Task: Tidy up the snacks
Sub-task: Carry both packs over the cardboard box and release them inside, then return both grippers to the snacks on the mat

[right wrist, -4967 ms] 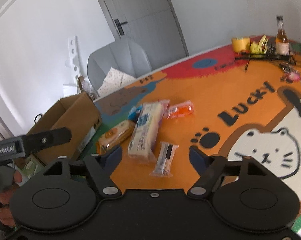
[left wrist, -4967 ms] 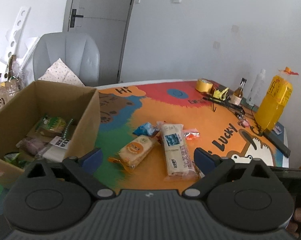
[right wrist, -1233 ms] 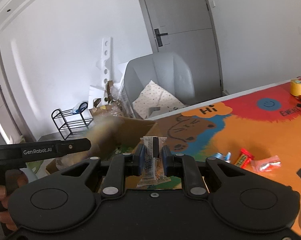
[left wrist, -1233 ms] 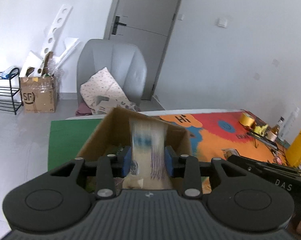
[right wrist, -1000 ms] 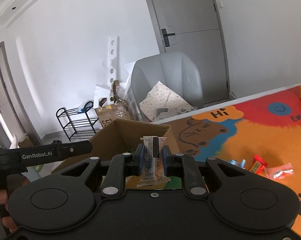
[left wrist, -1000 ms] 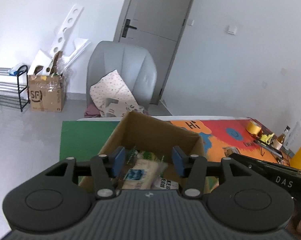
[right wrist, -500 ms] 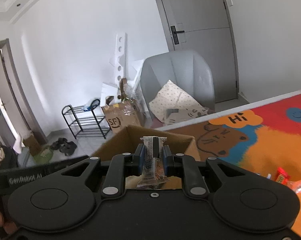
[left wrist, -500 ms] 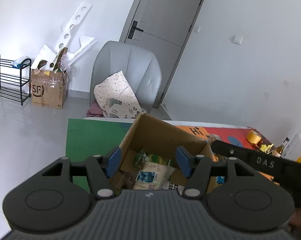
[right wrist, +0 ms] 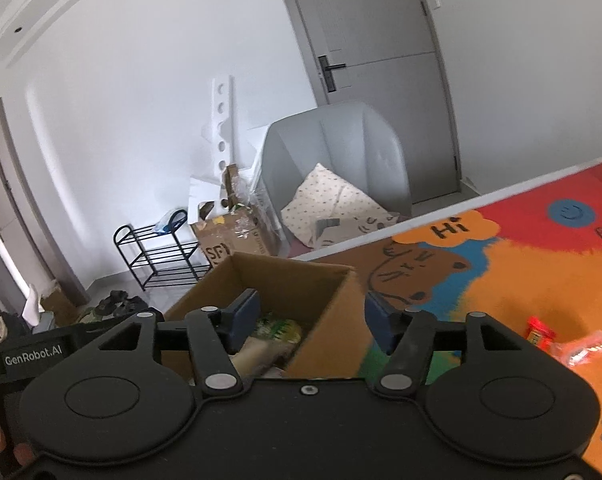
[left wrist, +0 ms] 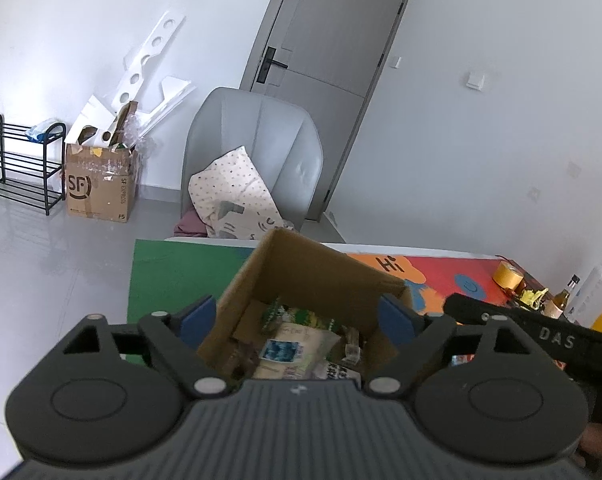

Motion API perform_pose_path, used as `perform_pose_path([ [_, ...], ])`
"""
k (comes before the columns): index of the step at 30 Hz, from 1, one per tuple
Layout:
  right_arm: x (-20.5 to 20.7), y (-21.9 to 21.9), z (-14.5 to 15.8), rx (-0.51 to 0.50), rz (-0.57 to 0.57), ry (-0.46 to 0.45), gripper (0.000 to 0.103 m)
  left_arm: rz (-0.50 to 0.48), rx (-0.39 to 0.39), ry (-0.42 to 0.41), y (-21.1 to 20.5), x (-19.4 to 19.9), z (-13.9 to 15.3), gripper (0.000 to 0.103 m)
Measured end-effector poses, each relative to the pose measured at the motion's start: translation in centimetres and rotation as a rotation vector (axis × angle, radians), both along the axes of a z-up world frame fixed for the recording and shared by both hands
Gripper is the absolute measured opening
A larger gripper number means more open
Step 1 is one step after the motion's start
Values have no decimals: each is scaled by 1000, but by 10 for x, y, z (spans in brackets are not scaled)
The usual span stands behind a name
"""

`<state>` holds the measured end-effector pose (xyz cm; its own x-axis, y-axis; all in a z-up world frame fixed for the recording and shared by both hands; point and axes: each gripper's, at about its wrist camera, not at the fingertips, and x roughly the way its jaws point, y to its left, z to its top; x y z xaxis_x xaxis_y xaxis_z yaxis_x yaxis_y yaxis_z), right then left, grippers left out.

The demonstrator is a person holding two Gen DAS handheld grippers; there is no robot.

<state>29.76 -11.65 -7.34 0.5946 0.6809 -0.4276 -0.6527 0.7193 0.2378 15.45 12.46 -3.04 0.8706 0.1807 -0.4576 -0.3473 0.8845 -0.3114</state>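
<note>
Both grippers' jaws, just opened, hold nothing above the cardboard box [left wrist: 313, 276].

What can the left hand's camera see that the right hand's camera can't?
Only the left wrist view shows the big pale cracker pack with a blue label lying in the cardboard box, plus a brown bottle at the far end of the table.

Only the right wrist view shows loose red snack packets on the colourful mat.

Both show the box, the grey chair, the door and the black shoe rack.
</note>
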Motion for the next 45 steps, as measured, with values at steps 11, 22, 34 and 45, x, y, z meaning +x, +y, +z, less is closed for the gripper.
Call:
perform_pose_path([
  [11,4,-61,0,28,-95,21,68,-71,36,-6,-48,7,12,95],
  [22,12,-111,-8,63,-171,53,70,-150,80,-15,-90,16,15,95],
  [34,29,-142,-27,94,-224,114,68,-214,101,7,-124,38,11,93],
  [45,45,-155,-48,102,-235,179,48,-278,99,75,-148,64,-13,71],
])
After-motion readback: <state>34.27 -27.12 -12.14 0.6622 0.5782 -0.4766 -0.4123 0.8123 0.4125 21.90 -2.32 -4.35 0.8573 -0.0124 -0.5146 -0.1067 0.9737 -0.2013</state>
